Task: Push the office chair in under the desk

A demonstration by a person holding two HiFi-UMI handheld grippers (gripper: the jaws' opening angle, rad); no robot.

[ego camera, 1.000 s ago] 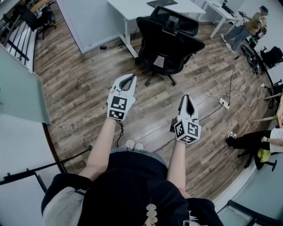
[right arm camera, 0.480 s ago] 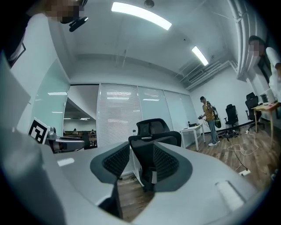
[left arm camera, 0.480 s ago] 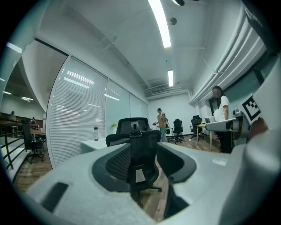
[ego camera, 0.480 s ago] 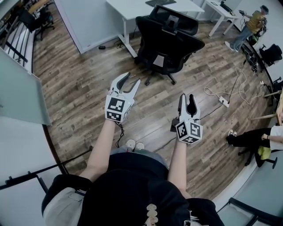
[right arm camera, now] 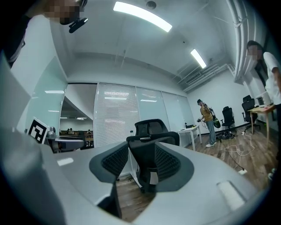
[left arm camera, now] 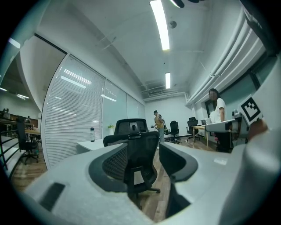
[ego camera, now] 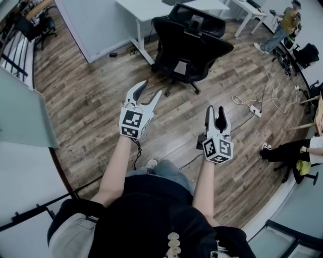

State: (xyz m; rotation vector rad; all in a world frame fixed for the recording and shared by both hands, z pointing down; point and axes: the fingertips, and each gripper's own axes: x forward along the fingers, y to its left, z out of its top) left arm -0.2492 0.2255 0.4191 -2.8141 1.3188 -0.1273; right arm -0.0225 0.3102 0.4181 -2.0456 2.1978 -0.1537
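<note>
Just before the desk [ego camera: 151, 7], office chair [ego camera: 194, 48] on the floor [ego camera: 91, 101]; nearer, well apart from it, left gripper [ego camera: 150, 89] beside right gripper [ego camera: 216, 109].

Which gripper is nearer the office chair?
Left. The left gripper is short of the office chair, the right gripper farther back; their jaws have just been opening, nothing between.

Left gripper [ego camera: 150, 89], right gripper [ego camera: 215, 111]: jaws just opened, empty.

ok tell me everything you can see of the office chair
The office chair is black, with a high back, a headrest, armrests and a star base; a white label hangs at its back. It stands upright on the wood floor, back toward the camera, before the white desk, not yet pushed under. Only the floor visibly touches it.
</note>
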